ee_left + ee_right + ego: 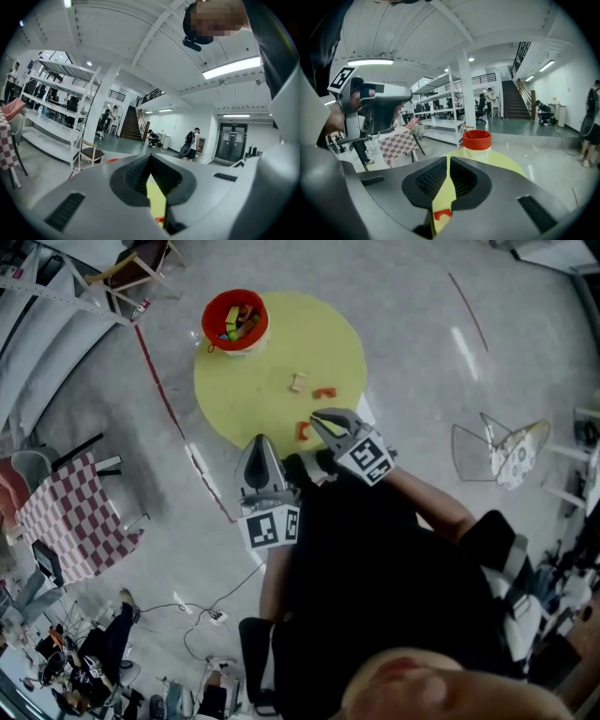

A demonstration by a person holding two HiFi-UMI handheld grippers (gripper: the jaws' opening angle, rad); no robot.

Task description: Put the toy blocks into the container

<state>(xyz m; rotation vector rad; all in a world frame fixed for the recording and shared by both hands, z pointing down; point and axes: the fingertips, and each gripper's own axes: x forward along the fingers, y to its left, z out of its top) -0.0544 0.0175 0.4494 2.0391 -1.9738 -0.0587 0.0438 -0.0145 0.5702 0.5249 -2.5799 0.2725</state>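
My right hand-held gripper point(317, 417) hangs over the near edge of the round yellow bench point(337, 338), tilted downward. Its own view shows the two jaws brought together at their tips point(447, 160) with nothing clamped between them. Through the slit left behind the tips I see the yellow surface and a red arch-shaped block point(443, 214) lying on it. In the head view, that block point(305, 431) sits just beside this gripper's tip.

My left hand-held gripper point(261, 441) is nearer to me, just off the bench's near edge, and points almost level. Its jaws also meet at the tips point(150, 157) and hold nothing. A sliver of yellow and a scrap of red show through the gap below, and I cannot tell which block that red is.

Two more blocks lie loose towards the middle of the bench: a tan block point(298, 382) and an orange block point(324, 392) just beside it.

The container, a red-rimmed bucket point(234, 321), stands on the far left part of the bench, well apart from both grippers, with several coloured blocks point(236, 322) already inside. The right gripper view shows it upright point(476, 140) straight beyond the jaws.

A table with a red-and-white checked cloth point(70, 514) stands on the floor off to my left.
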